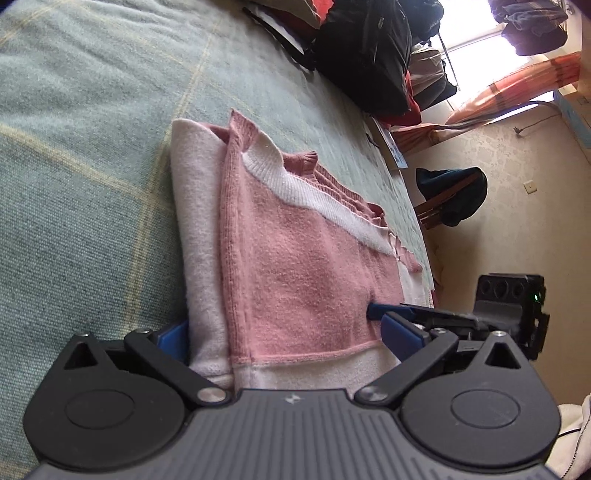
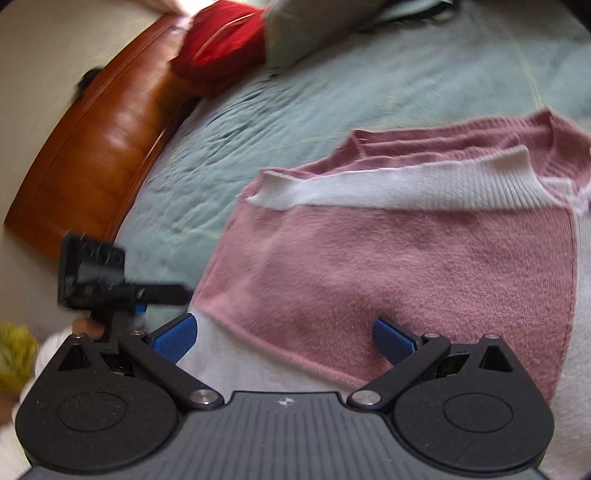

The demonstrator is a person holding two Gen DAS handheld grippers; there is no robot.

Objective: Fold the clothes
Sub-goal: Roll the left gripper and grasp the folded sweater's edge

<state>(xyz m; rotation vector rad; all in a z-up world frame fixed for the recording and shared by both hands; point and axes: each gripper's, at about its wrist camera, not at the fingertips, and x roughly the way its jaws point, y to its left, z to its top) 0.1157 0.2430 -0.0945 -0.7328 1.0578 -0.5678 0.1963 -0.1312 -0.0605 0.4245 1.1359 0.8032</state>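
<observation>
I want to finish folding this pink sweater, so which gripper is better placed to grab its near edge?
Left, probably. The left gripper is open, its blue fingers straddling the sweater's near hem; the right gripper hangs open over the middle.

Both cams sit low and close over the folded pink sweater (image 1: 303, 266) on the bed — basically right on top of it. The left wrist view is rolled sideways, looking along the bedspread (image 1: 92, 147) toward a bright window (image 1: 469, 22). The right wrist view faces the brown headboard (image 2: 99, 147). Shared: the sweater — and each catches the other gripper.
</observation>
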